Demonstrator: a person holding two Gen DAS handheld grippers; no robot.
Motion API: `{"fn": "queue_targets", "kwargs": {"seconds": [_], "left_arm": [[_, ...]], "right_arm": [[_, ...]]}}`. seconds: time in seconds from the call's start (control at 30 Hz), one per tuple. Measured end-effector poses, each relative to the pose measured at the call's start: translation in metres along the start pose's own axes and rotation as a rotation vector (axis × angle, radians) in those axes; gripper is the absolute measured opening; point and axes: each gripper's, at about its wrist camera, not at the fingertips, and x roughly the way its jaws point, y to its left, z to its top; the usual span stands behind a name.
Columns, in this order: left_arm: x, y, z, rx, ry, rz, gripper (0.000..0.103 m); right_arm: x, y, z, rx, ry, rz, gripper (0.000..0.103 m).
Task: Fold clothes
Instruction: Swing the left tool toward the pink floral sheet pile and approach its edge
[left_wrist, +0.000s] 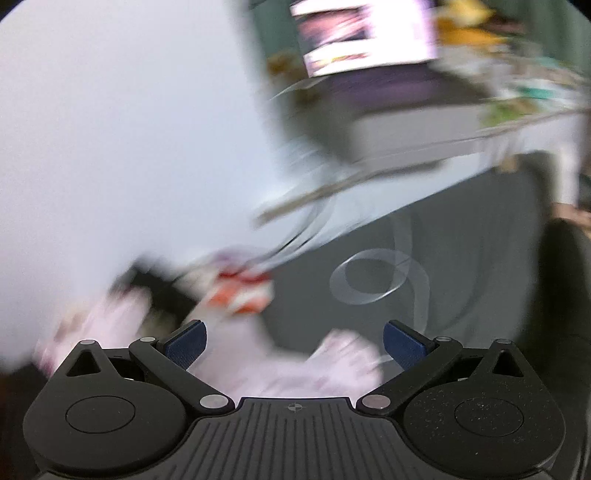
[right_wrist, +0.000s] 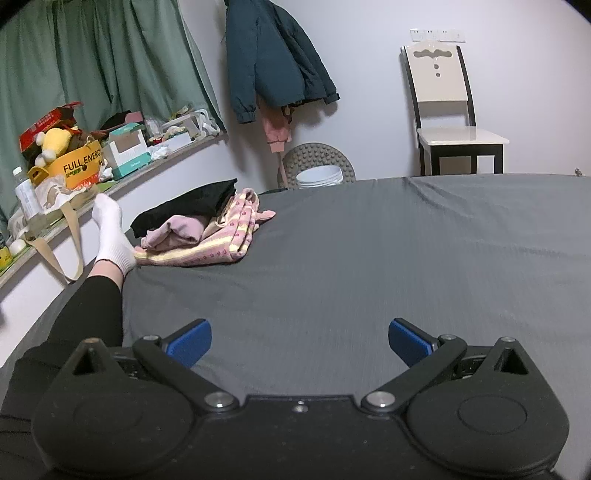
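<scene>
In the right wrist view a small pile of clothes lies at the bed's left edge: a black garment (right_wrist: 192, 205), a folded dusty-pink piece (right_wrist: 177, 230) and a pink-and-yellow striped one (right_wrist: 225, 240). My right gripper (right_wrist: 300, 341) hovers open over bare grey bedsheet (right_wrist: 369, 258), well short of the pile. The left wrist view is heavily blurred; my left gripper (left_wrist: 294, 341) is open, with pale pink cloth (left_wrist: 295, 373) lying under and between its fingers, none of it clamped. A red-and-white item (left_wrist: 243, 291) smears beyond it.
A person's leg in black trousers and a white sock (right_wrist: 110, 236) rests beside the pile. A cluttered windowsill (right_wrist: 92, 166) and green curtain run along the left. A dark jacket (right_wrist: 269, 62) hangs on the wall, a chair (right_wrist: 447, 122) stands behind the bed.
</scene>
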Motion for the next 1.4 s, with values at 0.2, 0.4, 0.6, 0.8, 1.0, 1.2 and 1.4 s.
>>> {"fn": "queue_targets", "kwargs": {"seconds": [0.2, 0.4, 0.6, 0.8, 1.0, 1.2, 1.4], "left_arm": [[0.023, 0.074, -0.07, -0.293, 0.171, 0.18, 0.102], [0.038, 0.113, -0.105, -0.48, 0.195, 0.175, 0.102], [0.047, 0.122, -0.112, -0.541, 0.137, 0.103, 0.097], [0.052, 0.119, -0.113, -0.508, 0.138, 0.087, 0.097], [0.049, 0.123, -0.114, -0.567, 0.115, 0.077, 0.098], [0.055, 0.125, -0.114, -0.504, 0.138, 0.014, 0.102], [0.057, 0.121, -0.114, -0.399, 0.17, -0.013, 0.102]], "right_arm": [[0.003, -0.005, -0.003, 0.007, 0.021, 0.003, 0.103], [0.002, -0.013, -0.002, 0.038, 0.026, 0.002, 0.103], [-0.001, -0.017, -0.003, 0.051, 0.024, -0.013, 0.103], [0.001, -0.014, -0.006, 0.037, 0.037, -0.017, 0.103], [0.002, -0.014, -0.007, 0.03, 0.048, -0.015, 0.103], [0.003, -0.015, -0.008, 0.034, 0.051, -0.012, 0.103], [0.006, -0.012, -0.01, 0.022, 0.066, -0.012, 0.103]]}}
